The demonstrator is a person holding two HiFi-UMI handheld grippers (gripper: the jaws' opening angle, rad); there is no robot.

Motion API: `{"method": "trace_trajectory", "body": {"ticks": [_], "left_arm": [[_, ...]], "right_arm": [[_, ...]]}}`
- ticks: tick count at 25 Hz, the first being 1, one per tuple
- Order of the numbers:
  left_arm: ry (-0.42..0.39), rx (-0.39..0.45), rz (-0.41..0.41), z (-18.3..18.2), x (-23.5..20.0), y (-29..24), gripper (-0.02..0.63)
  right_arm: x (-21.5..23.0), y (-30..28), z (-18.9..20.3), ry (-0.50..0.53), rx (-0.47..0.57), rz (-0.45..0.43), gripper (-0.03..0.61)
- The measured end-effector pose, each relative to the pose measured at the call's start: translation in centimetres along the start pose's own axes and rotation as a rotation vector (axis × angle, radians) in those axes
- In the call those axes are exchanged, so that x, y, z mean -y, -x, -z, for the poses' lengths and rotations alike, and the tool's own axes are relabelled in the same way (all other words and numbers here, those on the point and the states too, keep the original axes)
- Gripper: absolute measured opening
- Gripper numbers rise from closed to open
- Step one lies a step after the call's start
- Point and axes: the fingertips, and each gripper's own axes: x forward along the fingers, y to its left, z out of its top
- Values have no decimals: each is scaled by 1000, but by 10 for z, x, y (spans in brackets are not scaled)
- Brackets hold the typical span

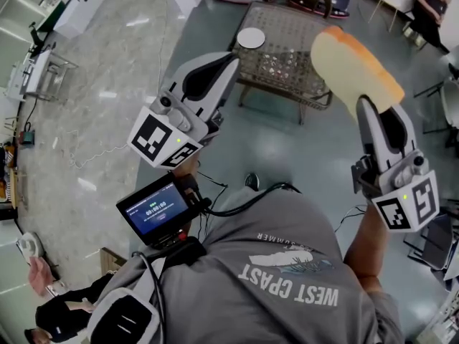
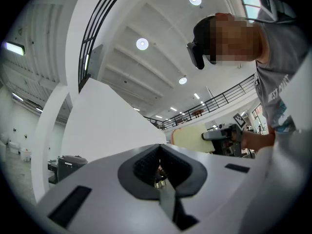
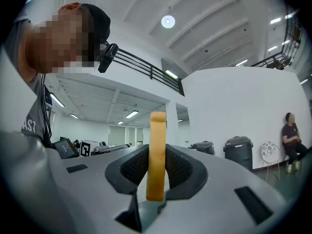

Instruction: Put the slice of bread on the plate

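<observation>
My right gripper is held up in the air, shut on a slice of bread that has a pale face and a tan crust. The right gripper view shows the slice edge-on and upright, pressed between the two dark pads. A small round white plate lies on the far-left part of a wicker table below and ahead. My left gripper is raised to the left of the bread, shut with nothing in it. In the left gripper view the bread shows beyond the closed jaws.
A person sits on a chair at the far right, beyond the table. Another person crouches at the lower left. A small screen with cables hangs at the wearer's chest. Two dark bins stand by a white wall.
</observation>
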Motion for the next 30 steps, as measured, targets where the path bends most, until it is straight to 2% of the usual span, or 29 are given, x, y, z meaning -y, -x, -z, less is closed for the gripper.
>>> {"method": "trace_trajectory", "body": {"ticks": [9, 13, 30], "left_arm": [[5, -10, 11, 25, -8, 22, 6], [8, -10, 16, 26, -7, 22, 6], [23, -3, 44, 27, 0, 21, 6]], "right_arm": [[-11, -10, 28, -31, 15, 14, 89], [-14, -12, 23, -5, 12, 12, 89], [-13, 0, 28, -27, 15, 53, 89]]}}
